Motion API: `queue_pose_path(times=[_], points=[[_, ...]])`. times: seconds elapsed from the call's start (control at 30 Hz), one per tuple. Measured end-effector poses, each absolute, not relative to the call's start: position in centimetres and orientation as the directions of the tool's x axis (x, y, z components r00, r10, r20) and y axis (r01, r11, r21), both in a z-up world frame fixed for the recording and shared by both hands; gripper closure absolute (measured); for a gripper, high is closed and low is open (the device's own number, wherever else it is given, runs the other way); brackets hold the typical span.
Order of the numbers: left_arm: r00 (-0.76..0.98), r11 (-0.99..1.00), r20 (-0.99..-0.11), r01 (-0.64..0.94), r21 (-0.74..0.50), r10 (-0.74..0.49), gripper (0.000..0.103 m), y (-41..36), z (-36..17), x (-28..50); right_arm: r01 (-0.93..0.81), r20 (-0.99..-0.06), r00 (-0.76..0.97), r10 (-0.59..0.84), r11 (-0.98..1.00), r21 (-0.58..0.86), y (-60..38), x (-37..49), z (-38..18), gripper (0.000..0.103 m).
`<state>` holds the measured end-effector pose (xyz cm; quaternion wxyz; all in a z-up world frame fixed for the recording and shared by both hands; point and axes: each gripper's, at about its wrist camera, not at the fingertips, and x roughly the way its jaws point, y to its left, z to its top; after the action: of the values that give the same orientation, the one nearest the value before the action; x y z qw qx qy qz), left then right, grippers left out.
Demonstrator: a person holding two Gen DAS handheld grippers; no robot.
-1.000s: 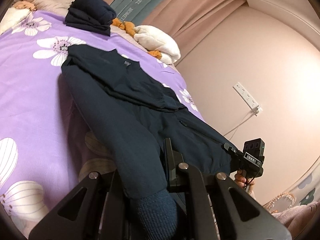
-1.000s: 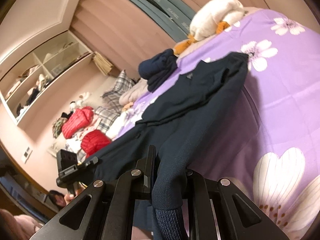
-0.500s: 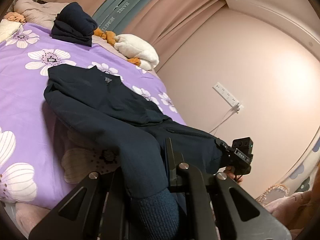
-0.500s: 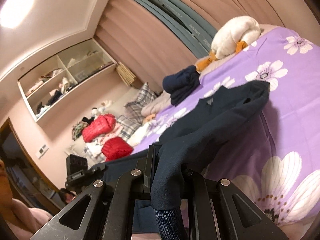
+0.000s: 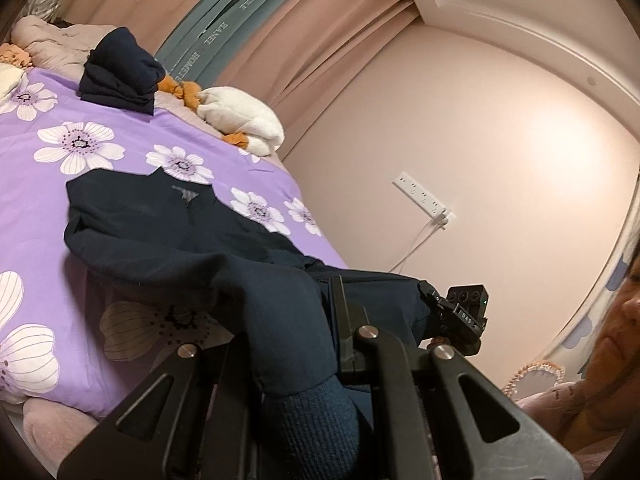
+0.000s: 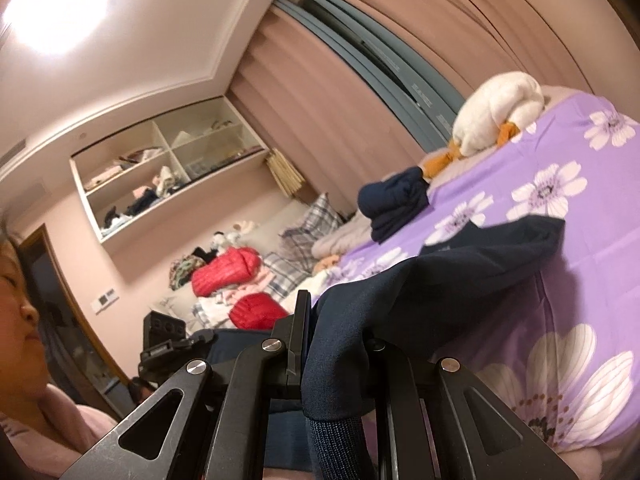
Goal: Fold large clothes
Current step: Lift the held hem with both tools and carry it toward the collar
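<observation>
With each tool clamped on a ribbed cuff, the left tool (image 5: 304,344) and right tool (image 6: 336,344) raise the navy jacket (image 5: 168,232) hem off the bed (image 5: 36,216), collar end resting, ready for folding.

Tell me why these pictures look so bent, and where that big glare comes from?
Both wrist views are fisheye, so the curtains and wall bow toward the dark rim. Right wrist view: a ceiling light blows out white at upper left. Left wrist view: only a soft bright patch on the wall.
</observation>
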<state>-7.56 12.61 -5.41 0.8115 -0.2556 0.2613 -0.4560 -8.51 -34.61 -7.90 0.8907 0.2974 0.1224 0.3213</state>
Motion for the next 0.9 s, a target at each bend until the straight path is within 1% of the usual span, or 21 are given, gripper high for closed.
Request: queue_pose_path(times=[0.2, 0.37, 0.47, 0.7, 0.9], points=[[0.446, 0.433, -0.151, 0.643, -0.631, -0.882, 0.093, 13.1, -3.8, -8.5, -0.547, 0.031, 0.762, 0.647, 0.618, 0.565, -34.9, -9.4, -6.7, 0.09], [0.449, 0.422, -0.128, 0.651, -0.631, -0.884, 0.093, 13.6, -3.5, -8.2, -0.563, 0.057, 0.763, 0.644, 0.618, 0.549, -35.5, -9.4, -6.6, 0.09], [0.457, 0.428, -0.134, 0.634, -0.644, -0.879, 0.093, 13.8, -3.9, -7.4, -0.558, 0.056, 0.765, 0.642, 0.618, 0.554, -35.8, -8.8, -6.7, 0.09], [0.471, 0.424, -0.139, 0.578, -0.697, -0.871, 0.092, 14.3, -4.9, -4.7, -0.507, 0.02, 0.78, 0.626, 0.613, 0.606, -36.8, -6.2, -7.5, 0.09], [0.522, 0.454, -0.146, 0.533, -0.714, -0.841, 0.09, 14.6, -4.7, -1.8, -0.475, 0.031, 0.798, 0.602, 0.596, 0.647, -38.0, -3.6, -7.5, 0.089]])
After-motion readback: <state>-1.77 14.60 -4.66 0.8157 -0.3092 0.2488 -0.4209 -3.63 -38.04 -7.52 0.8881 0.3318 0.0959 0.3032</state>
